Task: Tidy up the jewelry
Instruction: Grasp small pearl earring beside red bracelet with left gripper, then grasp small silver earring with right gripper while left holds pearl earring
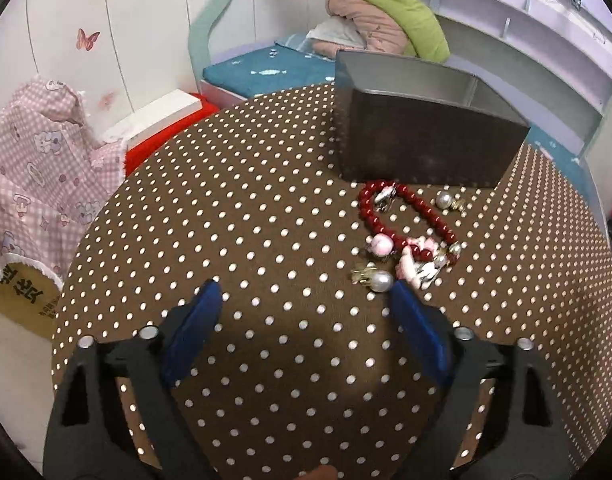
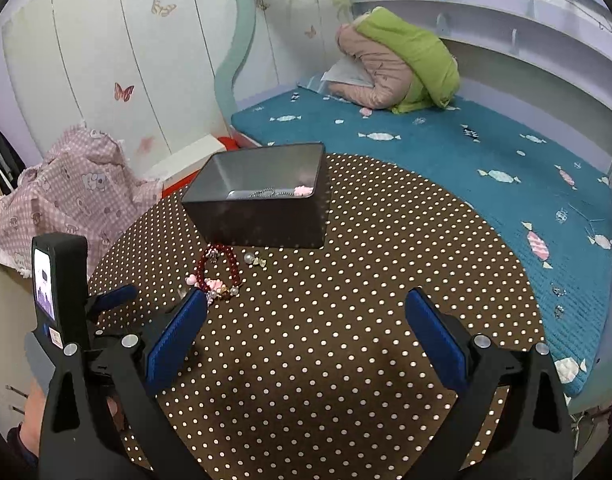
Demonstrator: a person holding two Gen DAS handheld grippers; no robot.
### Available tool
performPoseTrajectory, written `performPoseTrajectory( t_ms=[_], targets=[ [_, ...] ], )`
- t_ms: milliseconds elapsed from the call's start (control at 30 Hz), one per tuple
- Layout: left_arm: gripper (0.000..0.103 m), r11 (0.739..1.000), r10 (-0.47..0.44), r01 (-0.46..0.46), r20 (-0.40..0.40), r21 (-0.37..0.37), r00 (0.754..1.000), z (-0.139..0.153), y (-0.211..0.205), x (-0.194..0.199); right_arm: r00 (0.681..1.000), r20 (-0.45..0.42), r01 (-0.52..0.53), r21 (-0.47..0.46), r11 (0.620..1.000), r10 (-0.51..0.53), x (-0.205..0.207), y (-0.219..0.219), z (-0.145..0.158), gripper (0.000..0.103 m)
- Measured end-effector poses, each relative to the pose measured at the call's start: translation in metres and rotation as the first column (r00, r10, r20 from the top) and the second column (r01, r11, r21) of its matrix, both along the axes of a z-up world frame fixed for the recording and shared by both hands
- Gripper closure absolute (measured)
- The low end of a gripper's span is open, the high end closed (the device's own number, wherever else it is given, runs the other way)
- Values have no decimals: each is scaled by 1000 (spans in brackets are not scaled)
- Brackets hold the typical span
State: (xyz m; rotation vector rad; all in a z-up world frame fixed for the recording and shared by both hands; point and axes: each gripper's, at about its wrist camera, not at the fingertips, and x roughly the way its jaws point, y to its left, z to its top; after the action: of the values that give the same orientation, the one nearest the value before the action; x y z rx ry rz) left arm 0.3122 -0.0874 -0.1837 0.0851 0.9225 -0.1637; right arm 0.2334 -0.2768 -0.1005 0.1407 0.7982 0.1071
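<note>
Two hand-held grippers hang over a round table [image 1: 225, 208] covered in brown cloth with white dots. Left gripper [image 1: 306, 300]: blue-padded fingers [image 1: 193, 328] spread wide, nothing between them, only bare cloth below. Right gripper [image 2: 306, 304]: fingers likewise spread apart and holding nothing; the left gripper's body shows at the left edge of the right wrist view.

Just beyond the left gripper's right-hand finger lies a loose cluster of jewelry on the cloth. Nearest is a pearl earring [image 1: 380, 281] with a gold-coloured fitting, close beside that fingertip; contact cannot be confirmed. Behind it lie a pink bead [image 1: 381, 245] and a pink charm piece [image 1: 416, 264], touching or overlapping the near end of a red bead bracelet [image 1: 402, 216]. A silver clip [image 1: 384, 196] sits on the bracelet's far loop. A second pearl earring [image 1: 446, 201] lies apart to the right, near the box.

Beyond the cluster stands a dark rectangular box [image 1: 426, 148], open-topped, with a pale metallic interior. The right wrist view shows a thin chain [image 2: 265, 193] and a small pink item [image 2: 303, 190] lying on its floor.

Further off: a teal bedspread [image 2: 446, 152] with candy print, a pink and green bundle of bedding [image 2: 394, 68] at the far corner, and a pink checked cloth [image 1: 37, 160] to the left.
</note>
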Motion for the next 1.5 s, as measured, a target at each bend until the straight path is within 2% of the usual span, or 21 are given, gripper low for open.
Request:
performPoseTrajectory(
  t_ms=[233,433,533,567,600,633,867,933,1167,1333,1500],
  targets=[
    [26,1000,-18,18,4,-1,1000,2,-3,14,1000,-15,-14,-4,1000,14,5,5,-4,8],
    [53,998,-67,67,16,-10,998,5,-12,14,1000,-23,-14,-5,1000,14,6,7,-6,8],
    [74,996,-82,83,14,-38,997,7,-10,9,999,-32,-27,-4,1000,27,7,11,-9,8],
    [86,995,-83,83,9,-52,997,7,-10,6,999,-36,-32,-4,999,32,8,12,-10,8],
    [92,993,-85,84,-2,-82,996,7,-5,7,998,-41,-40,-3,999,40,10,15,-11,8],
    [92,991,-84,83,-6,-102,996,9,-1,7,997,-47,-53,0,999,53,12,19,-14,8],
    [92,992,-62,65,31,-110,998,23,23,-1,987,-94,-129,-10,992,128,27,44,-32,8],
    [92,992,-58,62,39,-110,998,26,27,-5,984,-102,-145,-4,989,143,33,48,-36,11],
    [92,992,-28,34,52,-121,998,33,44,-17,969,-116,-218,4,976,217,59,65,-39,51],
    [92,992,-23,31,62,-123,998,39,48,-24,981,-130,-149,-5,989,147,69,53,-50,60],
    [92,991,-28,36,61,-131,998,40,44,-24,979,-137,-159,-33,987,153,86,52,-61,71]
  ],
)
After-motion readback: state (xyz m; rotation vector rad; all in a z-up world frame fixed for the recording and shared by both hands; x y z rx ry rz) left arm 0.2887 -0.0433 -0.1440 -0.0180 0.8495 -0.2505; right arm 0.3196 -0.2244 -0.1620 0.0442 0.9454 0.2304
